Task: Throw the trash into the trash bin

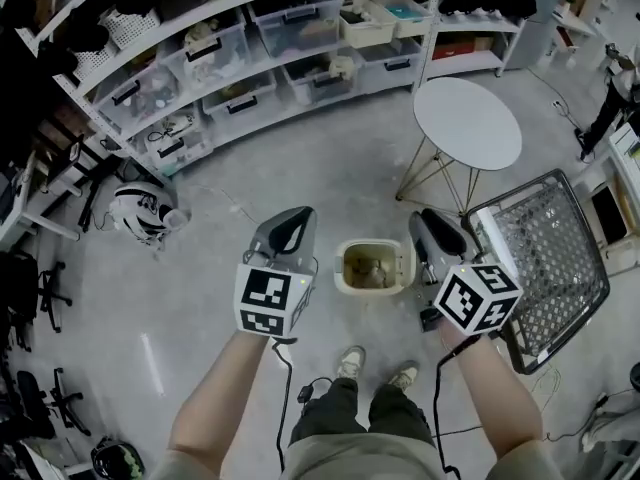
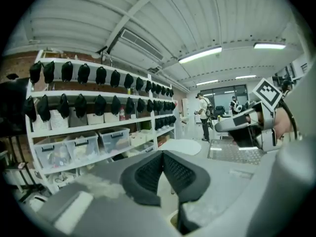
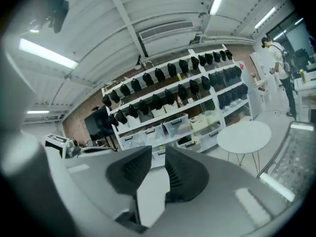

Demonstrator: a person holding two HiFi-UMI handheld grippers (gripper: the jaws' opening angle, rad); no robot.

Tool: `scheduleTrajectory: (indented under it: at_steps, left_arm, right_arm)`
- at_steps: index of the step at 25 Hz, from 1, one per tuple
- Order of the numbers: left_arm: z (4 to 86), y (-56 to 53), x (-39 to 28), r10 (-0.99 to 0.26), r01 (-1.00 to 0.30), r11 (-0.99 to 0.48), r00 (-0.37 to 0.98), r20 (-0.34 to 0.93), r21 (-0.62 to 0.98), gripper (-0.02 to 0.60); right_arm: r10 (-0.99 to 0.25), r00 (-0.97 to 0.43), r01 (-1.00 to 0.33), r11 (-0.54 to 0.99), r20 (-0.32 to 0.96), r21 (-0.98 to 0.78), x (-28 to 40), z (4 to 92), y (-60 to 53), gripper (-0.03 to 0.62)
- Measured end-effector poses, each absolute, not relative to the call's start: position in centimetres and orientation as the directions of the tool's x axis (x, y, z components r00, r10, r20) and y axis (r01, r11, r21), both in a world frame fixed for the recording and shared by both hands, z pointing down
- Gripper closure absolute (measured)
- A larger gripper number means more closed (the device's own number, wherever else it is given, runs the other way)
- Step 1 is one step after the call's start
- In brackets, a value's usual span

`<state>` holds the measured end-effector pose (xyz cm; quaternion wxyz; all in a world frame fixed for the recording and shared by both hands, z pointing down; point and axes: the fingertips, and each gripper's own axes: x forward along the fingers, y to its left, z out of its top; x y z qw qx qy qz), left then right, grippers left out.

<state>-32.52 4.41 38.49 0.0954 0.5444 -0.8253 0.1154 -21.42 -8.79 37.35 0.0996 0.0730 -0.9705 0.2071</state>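
Observation:
The cream trash bin stands on the floor just ahead of my feet, with brownish crumpled trash inside it. Both grippers are held high above the floor, one on each side of the bin. My left gripper is to the bin's left; in the left gripper view its pads meet at the tips with nothing between them. My right gripper is to the bin's right; its jaws stand a narrow gap apart and hold nothing. It also shows from the side in the left gripper view.
A round white table stands beyond the bin, and a metal mesh cart to its right. Shelves with clear storage boxes line the back. A helmet lies on the floor at left. A person stands far off.

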Motion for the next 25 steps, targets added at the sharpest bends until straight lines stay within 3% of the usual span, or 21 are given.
scheduleTrajectory:
  at_steps: [10, 18, 25]
  left_arm:
    - [26.3, 6.1, -26.7, -0.916, -0.897, 0.366, -0.395, 0.074, -0.249, 0.580]
    - [20.0, 8.1, -21.6, -0.933, -0.919, 0.354, -0.359, 0.000, -0.173, 0.578]
    - [18.9, 6.9, -17.2, -0.944, -0.932, 0.324, -0.329, 0.006, -0.164, 0.580]
  right_arm:
    - [-0.123, -0.992, -0.125, 0.976, 0.021, -0.181, -10.9, 22.5, -7.2, 0.542]
    - [-0.207, -0.975, -0.204, 0.978, -0.075, -0.038, -3.2, 15.2, -6.4, 0.542]
    - [-0.234, -0.969, -0.225, 0.968, -0.076, -0.113, 2.0, 14.0, -6.7, 0.551]
